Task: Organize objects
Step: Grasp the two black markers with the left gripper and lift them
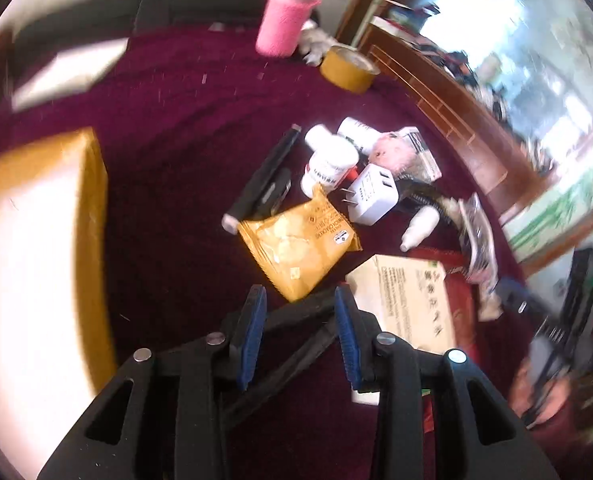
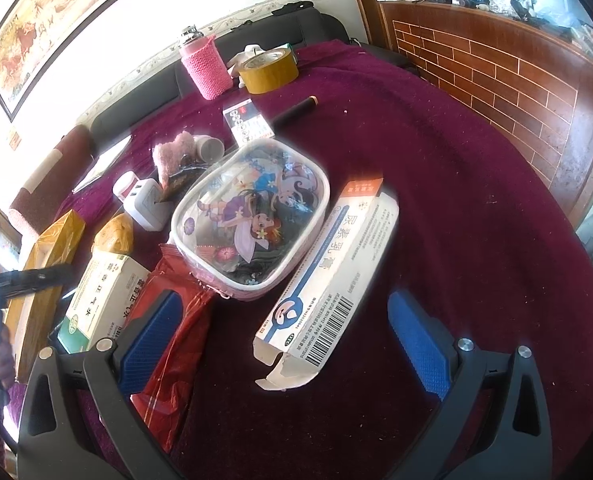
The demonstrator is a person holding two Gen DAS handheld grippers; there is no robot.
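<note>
Loose objects lie on a purple cloth (image 2: 456, 184). In the left wrist view a yellow snack packet (image 1: 296, 240) lies just ahead of my left gripper (image 1: 300, 300), which is partly open and empty. Beyond it are a white charger (image 1: 372, 196), white bottles (image 1: 328, 160) and a black pen (image 1: 264, 176). In the right wrist view my right gripper (image 2: 284, 320) is wide open and empty. A white and blue medicine box (image 2: 328, 276) lies between its fingers. A clear cartoon pouch (image 2: 252, 216) and a red packet (image 2: 176, 320) lie left of the box.
A yellow-rimmed box (image 1: 36, 240) stands at the left. A pink-sleeved bottle (image 2: 206, 66) and a tape roll (image 2: 270, 68) stand at the far edge. A green and white carton (image 2: 100, 300) lies near the red packet. A wooden counter (image 2: 516, 80) borders the right side.
</note>
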